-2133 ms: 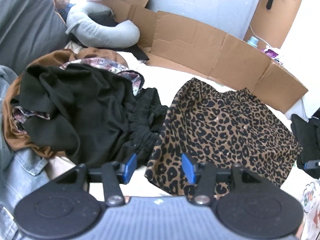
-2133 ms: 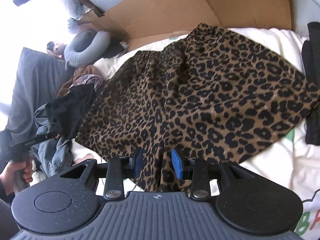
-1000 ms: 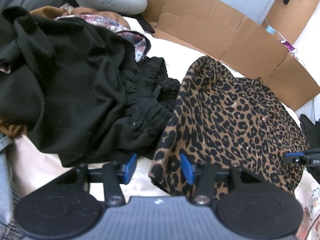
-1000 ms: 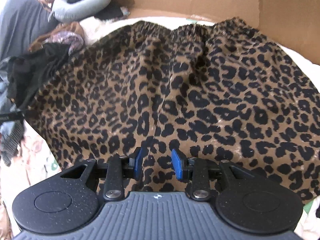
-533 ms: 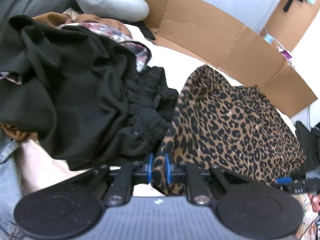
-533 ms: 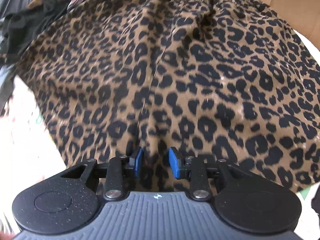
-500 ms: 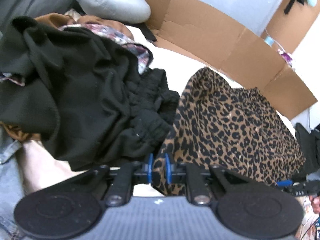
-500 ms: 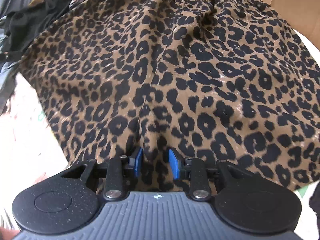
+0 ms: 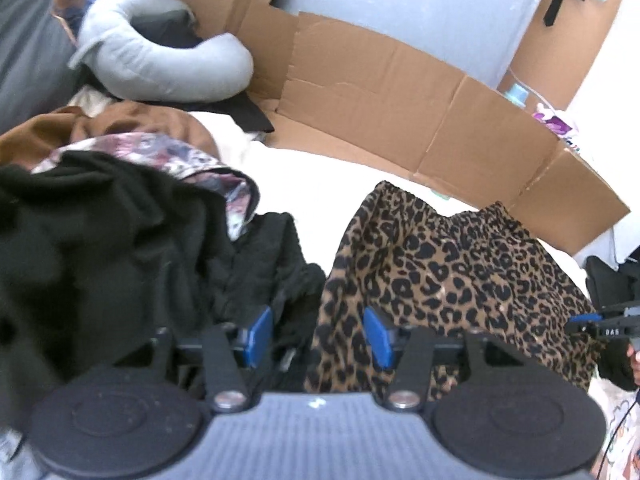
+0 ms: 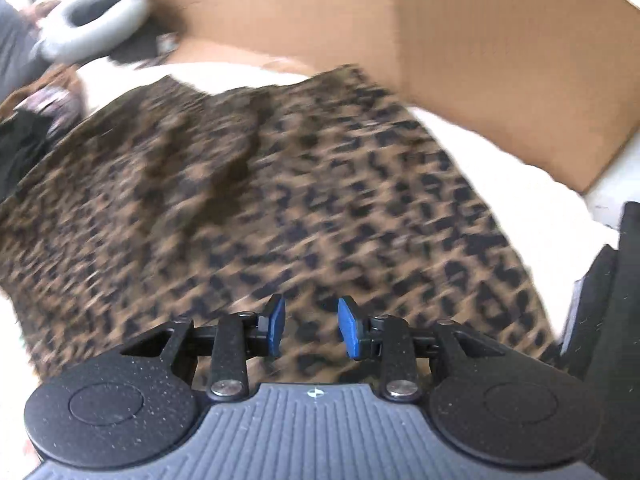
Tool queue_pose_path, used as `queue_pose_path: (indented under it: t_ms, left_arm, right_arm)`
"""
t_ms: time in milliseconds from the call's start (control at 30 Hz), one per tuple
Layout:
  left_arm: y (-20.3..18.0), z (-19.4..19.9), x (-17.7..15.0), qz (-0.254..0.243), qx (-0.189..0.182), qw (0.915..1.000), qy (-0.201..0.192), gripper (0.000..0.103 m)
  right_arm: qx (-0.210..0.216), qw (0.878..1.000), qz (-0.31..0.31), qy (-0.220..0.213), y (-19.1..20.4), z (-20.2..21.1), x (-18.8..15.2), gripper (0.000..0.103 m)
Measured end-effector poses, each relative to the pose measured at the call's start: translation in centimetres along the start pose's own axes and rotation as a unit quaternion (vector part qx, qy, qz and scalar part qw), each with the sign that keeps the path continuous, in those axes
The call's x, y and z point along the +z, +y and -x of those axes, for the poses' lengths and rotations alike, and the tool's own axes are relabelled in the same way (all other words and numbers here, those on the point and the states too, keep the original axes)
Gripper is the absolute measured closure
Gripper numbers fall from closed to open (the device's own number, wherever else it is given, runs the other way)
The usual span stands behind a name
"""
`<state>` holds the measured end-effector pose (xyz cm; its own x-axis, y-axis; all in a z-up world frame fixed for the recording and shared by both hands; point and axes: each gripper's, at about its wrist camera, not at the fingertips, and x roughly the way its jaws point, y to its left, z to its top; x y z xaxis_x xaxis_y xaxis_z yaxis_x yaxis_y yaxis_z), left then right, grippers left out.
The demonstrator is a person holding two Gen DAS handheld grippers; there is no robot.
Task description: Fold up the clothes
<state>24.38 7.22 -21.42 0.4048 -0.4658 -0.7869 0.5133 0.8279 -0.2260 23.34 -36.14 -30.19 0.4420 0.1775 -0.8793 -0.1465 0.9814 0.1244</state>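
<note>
A leopard-print garment point(image 9: 448, 272) lies spread flat on the white sheet point(image 9: 312, 184). My left gripper point(image 9: 317, 335) hovers at its near left edge, jaws opening. The cloth's edge shows between the blue pads, which do not press on it. A heap of black clothes point(image 9: 120, 240) lies left of it, over brown and floral pieces. In the blurred right wrist view the right gripper point(image 10: 312, 327) is low over the near right part of the leopard-print garment point(image 10: 280, 200), pads apart, with nothing pinched. The right gripper point(image 9: 592, 324) also shows at the garment's right edge.
A cardboard wall point(image 9: 400, 92) runs along the far side of the bed. A grey neck pillow point(image 9: 160, 64) lies at the back left. A dark folded item point(image 10: 608, 300) sits just right of the garment.
The left gripper, shut on the garment's left edge half a second ago, has opened, let it go and drawn back. The right gripper has swept right across the garment.
</note>
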Motion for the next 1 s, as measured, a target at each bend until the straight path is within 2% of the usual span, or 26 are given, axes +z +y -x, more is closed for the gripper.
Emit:
queue_pose_path:
  t_ms: [67, 200, 267, 300, 433, 567, 733, 833, 900, 933, 967, 1000]
  left_arm:
    - [-0.5, -1.4, 0.7, -0.006, -0.001, 1.0, 0.003, 0.038]
    - [-1.6, -4.3, 2.2, -0.026, -0.008, 0.9996, 0.012, 0.038]
    - [-2.2, -5.7, 3.0, -0.039, -0.009, 0.9991, 0.014, 0.038]
    - [-2.3, -6.3, 3.3, -0.039, -0.01, 0.9991, 0.016, 0.038]
    - [-2.7, -9.0, 4.4, -0.036, -0.015, 0.9989, 0.027, 0.038]
    - [-3.5, -11.1, 5.6, -0.037, 0.027, 0.9985, 0.029, 0.038]
    - [-3.9, -13.9, 6.8, -0.024, 0.013, 0.9986, 0.044, 0.039]
    - [-4.3, -15.6, 7.2, -0.029, 0.011, 0.9975, 0.063, 0.048]
    - [-4.3, -16.7, 7.2, -0.022, 0.016, 0.9965, 0.078, 0.074]
    - [-4.2, -17.1, 7.1, -0.015, 0.017, 0.9963, 0.083, 0.08]
    - [-4.1, -17.3, 7.0, -0.014, 0.023, 0.9963, 0.082, 0.093]
    - [-4.0, -17.5, 6.9, -0.014, 0.031, 0.9962, 0.08, 0.095]
  right_arm:
    - [-0.013, 1.0, -0.014, -0.007, -1.8, -0.6, 0.8, 0.067]
    - [-0.038, 0.999, -0.004, -0.02, -3.6, -1.7, 2.0, 0.066]
    - [-0.047, 0.999, -0.003, -0.021, -4.3, -2.3, 2.9, 0.062]
    - [-0.052, 0.998, -0.005, -0.023, -4.7, -2.6, 3.4, 0.058]
    - [-0.061, 0.997, -0.002, -0.05, -5.8, -3.5, 5.5, 0.057]
    - [-0.075, 0.995, 0.017, -0.055, -6.0, -5.2, 6.6, 0.057]
    - [-0.092, 0.994, 0.016, -0.057, -6.0, -6.8, 7.7, 0.057]
    - [-0.095, 0.994, 0.029, -0.053, -6.0, -7.4, 7.7, 0.057]
    - [-0.096, 0.993, 0.03, -0.055, -6.2, -7.7, 7.9, 0.057]
    - [-0.098, 0.993, 0.03, -0.056, -6.4, -7.8, 8.0, 0.057]
    - [-0.1, 0.993, 0.03, -0.057, -6.5, -7.9, 8.0, 0.057]
    - [-0.101, 0.993, 0.03, -0.058, -6.6, -7.9, 8.1, 0.058]
